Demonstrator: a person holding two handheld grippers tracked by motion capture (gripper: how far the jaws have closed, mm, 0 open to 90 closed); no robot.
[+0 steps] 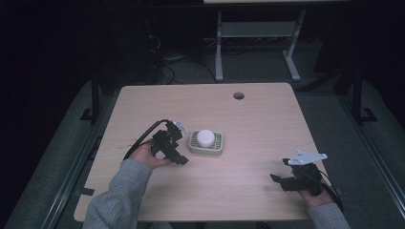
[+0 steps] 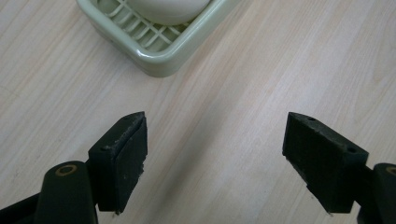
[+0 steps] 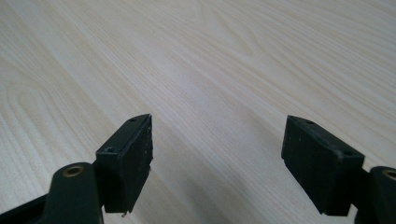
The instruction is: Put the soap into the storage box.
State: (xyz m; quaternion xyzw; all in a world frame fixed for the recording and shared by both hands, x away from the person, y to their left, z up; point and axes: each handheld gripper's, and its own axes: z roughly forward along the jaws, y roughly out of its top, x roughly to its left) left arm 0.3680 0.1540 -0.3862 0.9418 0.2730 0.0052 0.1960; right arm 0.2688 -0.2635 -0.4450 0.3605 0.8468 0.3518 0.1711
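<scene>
While you hold the left tool (image 1: 184,143) at centre-left of the high view, its jaws stand wide apart with nothing between them. The tool sits just beside the left edge of the green soap dish (image 1: 206,149), near it but not touching. The dish rests flat on the counter (image 1: 248,124), slightly left of the frame's centre. A white round soap (image 1: 205,138) lies in the dish, on its slatted grid.

In the left gripper view, the two black jaws rise from the lower left and lower right, spread open over bare wood. The corner of the soap dish (image 2: 154,49) occupies the upper left of that frame, ahead of the jaws and apart from them. The underside of the soap (image 2: 168,11) shows at the top edge, seated on the grid.

Your right tool (image 1: 279,179) sits at the lower right of the high view, well apart from the dish, with the grey plate on top. Its jaws are likewise spread with nothing held. In the right gripper view, both jaws frame plain counter (image 3: 224,70) grain.

A round cable hole (image 1: 238,95) marks the counter near its far edge, upper centre of the high view.
</scene>
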